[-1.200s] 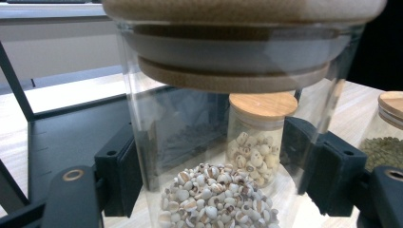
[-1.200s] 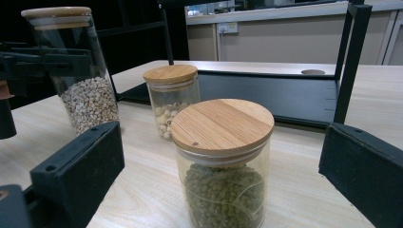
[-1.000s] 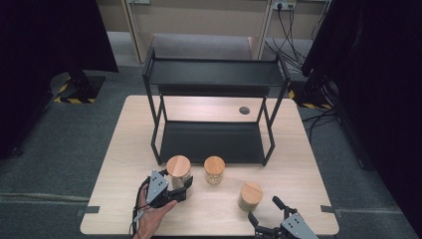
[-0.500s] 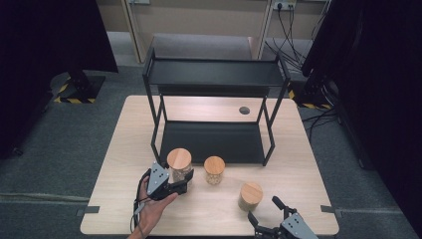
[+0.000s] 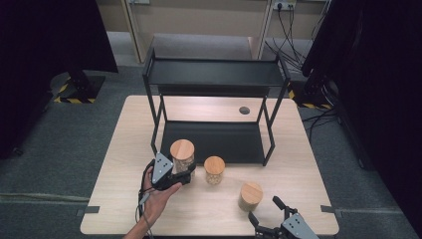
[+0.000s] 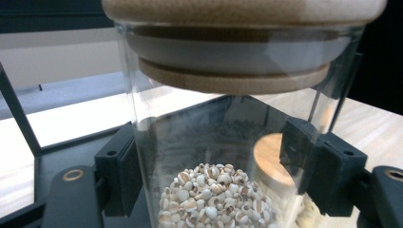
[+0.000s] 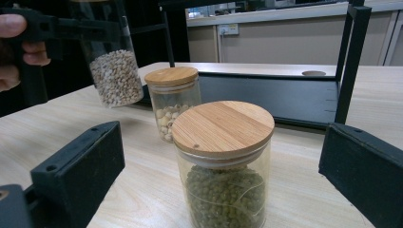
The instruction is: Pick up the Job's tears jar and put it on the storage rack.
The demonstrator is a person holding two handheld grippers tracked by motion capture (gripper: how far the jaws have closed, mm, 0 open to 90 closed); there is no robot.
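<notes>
I am holding the left gripper (image 5: pixel 175 175) near the front left of the table (image 5: pixel 134 149), and its jaws are clamping the jar of pale grains (image 5: pixel 182 157) on both sides of the glass. In the right gripper view this jar (image 7: pixel 114 71) is hanging above the wood, clear of the table, and slightly tilted; the high view is not showing me that gap. The left gripper view is giving me the inside of the jar (image 6: pixel 223 142): small whitish grains are lying at the bottom, and the wooden lid is sitting above them.

My right gripper (image 5: pixel 271 221) is resting at the front edge with its jaws standing wide apart. The jar of green beans (image 7: pixel 222 166) is standing between them, but the pads are not touching it. Behind it, the small jar of large pale beans (image 7: pixel 172 102) is standing just in front of the black shelf (image 5: pixel 214 79).
</notes>
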